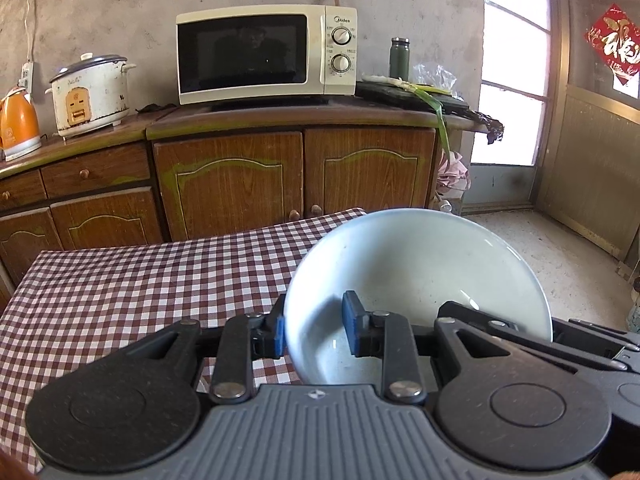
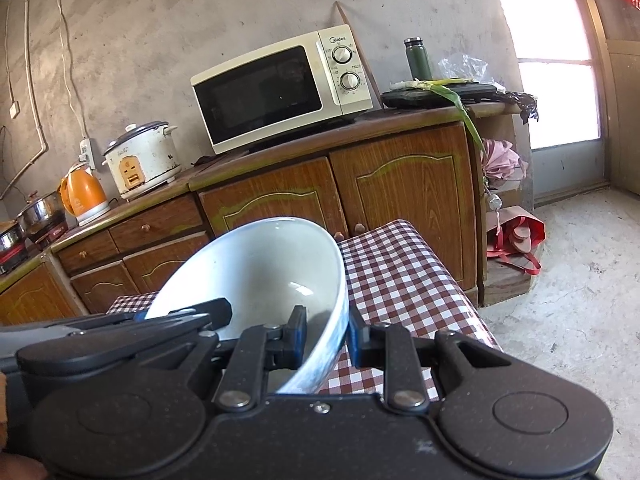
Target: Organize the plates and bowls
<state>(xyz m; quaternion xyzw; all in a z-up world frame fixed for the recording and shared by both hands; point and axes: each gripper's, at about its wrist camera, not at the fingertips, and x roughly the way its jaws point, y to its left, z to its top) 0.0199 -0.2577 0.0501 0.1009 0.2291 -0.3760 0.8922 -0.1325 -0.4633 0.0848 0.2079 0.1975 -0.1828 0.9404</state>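
A large white bowl (image 1: 416, 280) hangs tilted above the red-checked tablecloth (image 1: 140, 292), held from both sides. My left gripper (image 1: 316, 332) is shut on its left rim, one blue pad outside the wall and one inside. In the right wrist view the same bowl (image 2: 264, 276) fills the centre, and my right gripper (image 2: 328, 340) is shut on its right rim, again with a pad on each side of the wall. The other gripper's black arm (image 2: 180, 316) shows at the bowl's far side. No plates are in view.
A wooden cabinet (image 1: 296, 176) stands just behind the table and carries a microwave (image 1: 264, 56), a rice cooker (image 1: 90, 94), an orange kettle (image 1: 18, 124) and a green flask (image 1: 399, 58). Concrete floor (image 2: 568, 280) lies to the right, with a red bag (image 2: 516, 240) by the cabinet.
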